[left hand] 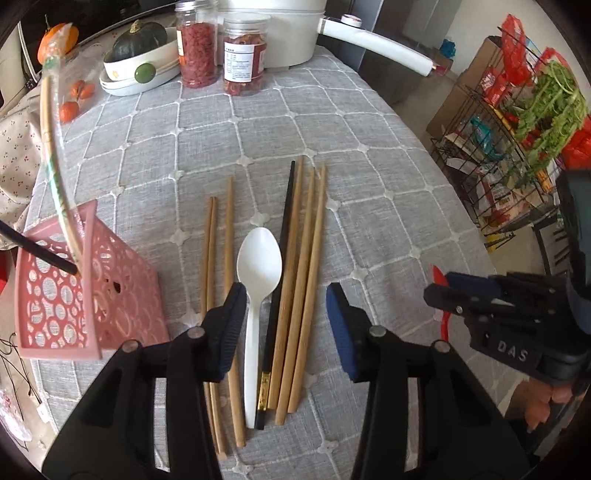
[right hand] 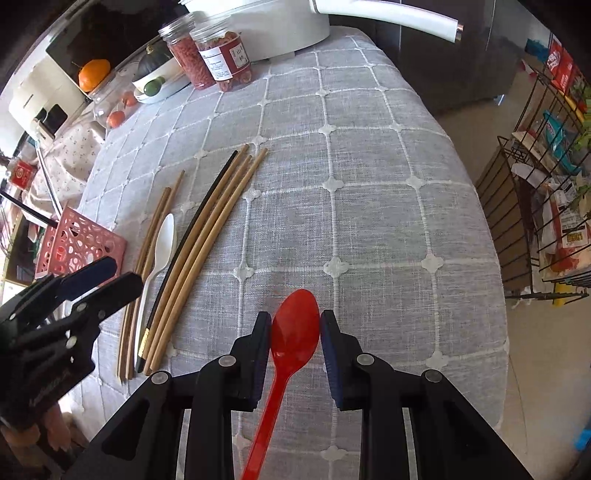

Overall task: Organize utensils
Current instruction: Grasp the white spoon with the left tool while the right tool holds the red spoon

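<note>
The red spoon (right hand: 295, 328) sits by its bowl between the right gripper (right hand: 295, 332) fingers, right of the chopsticks (left hand: 295, 280). Left gripper (left hand: 286, 321), fingers half open, straddles the white spoon (left hand: 258, 273); centre on its handle before closing, avoiding neighbouring sticks. Pink basket (left hand: 55, 306) waits left.

Home kitchen or dining corner: quilted grey tablecloth (left hand: 332, 122), jars of dried food (left hand: 195, 51), squash in bowl (left hand: 140, 37), white electric pot (left hand: 280, 29), wire rack of groceries and greens (left hand: 517, 122).
</note>
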Demonstrator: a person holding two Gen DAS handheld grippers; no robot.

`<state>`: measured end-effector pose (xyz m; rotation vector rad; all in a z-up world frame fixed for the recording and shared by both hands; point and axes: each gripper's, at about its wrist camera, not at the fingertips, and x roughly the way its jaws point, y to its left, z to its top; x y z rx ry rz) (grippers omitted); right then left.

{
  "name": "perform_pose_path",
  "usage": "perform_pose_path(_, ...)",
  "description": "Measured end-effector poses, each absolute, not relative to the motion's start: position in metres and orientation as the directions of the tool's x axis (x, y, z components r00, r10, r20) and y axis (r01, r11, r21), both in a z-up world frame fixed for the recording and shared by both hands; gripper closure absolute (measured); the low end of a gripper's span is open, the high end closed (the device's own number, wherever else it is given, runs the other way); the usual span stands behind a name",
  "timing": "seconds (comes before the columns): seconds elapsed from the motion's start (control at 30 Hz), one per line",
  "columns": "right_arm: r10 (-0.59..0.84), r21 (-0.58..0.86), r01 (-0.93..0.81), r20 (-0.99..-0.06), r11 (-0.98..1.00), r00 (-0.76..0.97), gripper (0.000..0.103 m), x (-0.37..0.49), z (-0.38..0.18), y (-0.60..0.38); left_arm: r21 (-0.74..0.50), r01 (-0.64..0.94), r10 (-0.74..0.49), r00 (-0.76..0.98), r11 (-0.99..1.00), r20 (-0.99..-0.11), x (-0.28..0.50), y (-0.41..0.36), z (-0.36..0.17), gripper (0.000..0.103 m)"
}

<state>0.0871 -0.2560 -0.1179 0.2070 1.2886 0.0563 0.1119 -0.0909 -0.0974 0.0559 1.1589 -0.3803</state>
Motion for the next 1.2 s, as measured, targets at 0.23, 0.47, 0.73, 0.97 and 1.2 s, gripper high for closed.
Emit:
perform_pose_path(0.23,0.173,0.206,0.091,-0.944,0.974,0.280,0.076,0.081,-0.118,-0.269,-0.119,0.278,-0.216,0.348,0.953,-0.912,0.125,-0.092,-0.117,0.056)
perform_pose_path(0.47,0.186,0.217,0.081,-0.939,0.973,0.288,0.076,0.079,-0.115,-0.267,-0.147,0.255,-0.235,0.361,0.956,-0.902,0.132,-0.094,-0.127,0.056)
perform_pose_path(0.73,0.179,0.210,0.082,-0.942,0.974,0.285,0.076,0.079,-0.116,-0.268,-0.186,0.214,-0.254,0.356,0.959,-0.899,0.140,-0.088,-0.137,0.068)
perform_pose_path(0.97,0.166,0.196,0.074,-0.940,0.978,0.298,0.076,0.079,-0.113,-0.264,-0.174,0.247,-0.263,0.391,0.953,-0.882,0.132,-0.091,-0.123,0.068)
perform_pose_path(1.2,0.166,0.204,0.069,-0.917,0.977,0.362,0.076,0.077,-0.095,-0.264,-0.193,0.293,-0.318,0.474,0.936,-0.821,0.115,-0.087,-0.084,0.068)
